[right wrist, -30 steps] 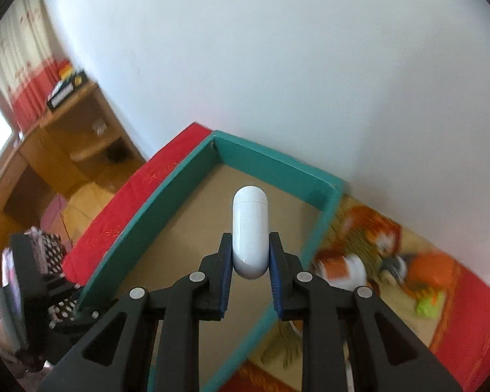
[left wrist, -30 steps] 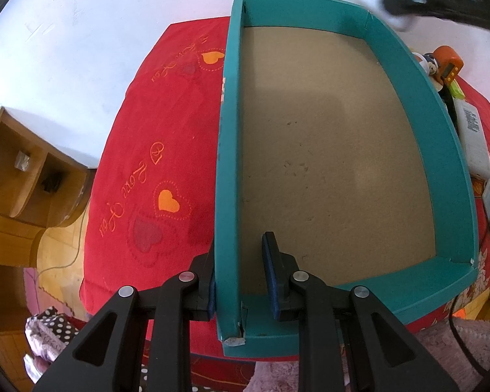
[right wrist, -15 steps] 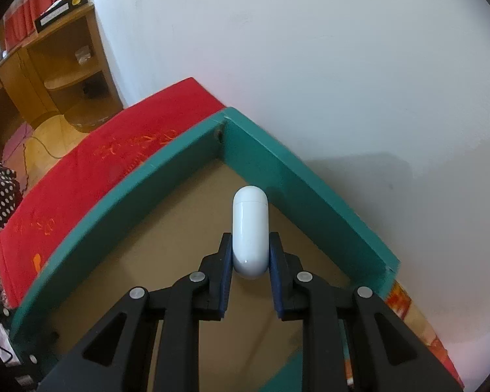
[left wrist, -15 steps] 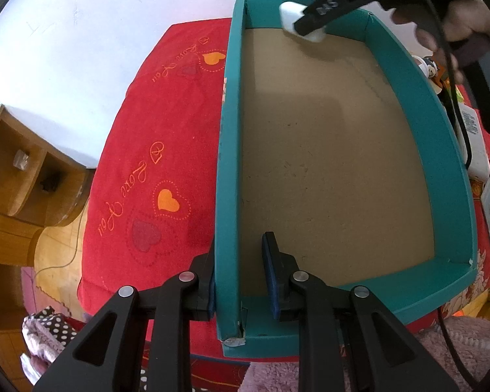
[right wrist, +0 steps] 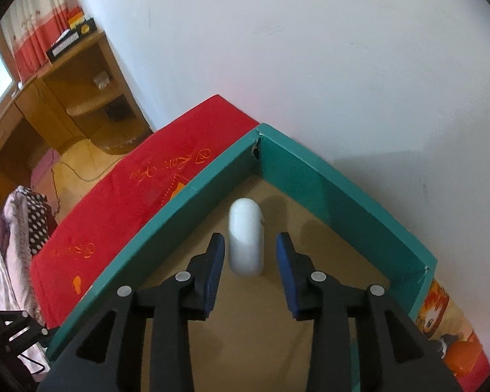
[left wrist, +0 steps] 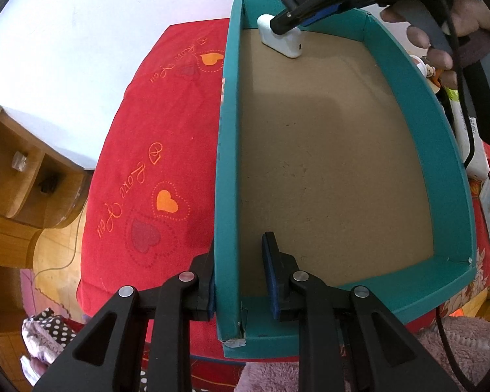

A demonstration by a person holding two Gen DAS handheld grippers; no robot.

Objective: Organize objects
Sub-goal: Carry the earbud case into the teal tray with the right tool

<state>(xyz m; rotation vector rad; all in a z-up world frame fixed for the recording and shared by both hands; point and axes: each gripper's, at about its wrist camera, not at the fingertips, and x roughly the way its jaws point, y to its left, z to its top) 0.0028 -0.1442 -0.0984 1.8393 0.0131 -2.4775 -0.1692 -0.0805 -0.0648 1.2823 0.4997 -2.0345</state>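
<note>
A red cloth point(left wrist: 153, 150) stitched with hearts covers the worktop against a white wall point(right wrist: 310, 65), and on it sits a teal box point(left wrist: 227, 163) with a bare brown floor. The left tool point(left wrist: 241, 281) is clamped tight on the box's near side wall, one finger outside and one inside. In the far corner the right tool point(right wrist: 250, 254), held by a hand point(left wrist: 447, 36), is opening its jaws around a white earbud case point(right wrist: 245, 238), which lies on the box floor between the blue pads point(right wrist: 215, 264), clear of them.
</note>
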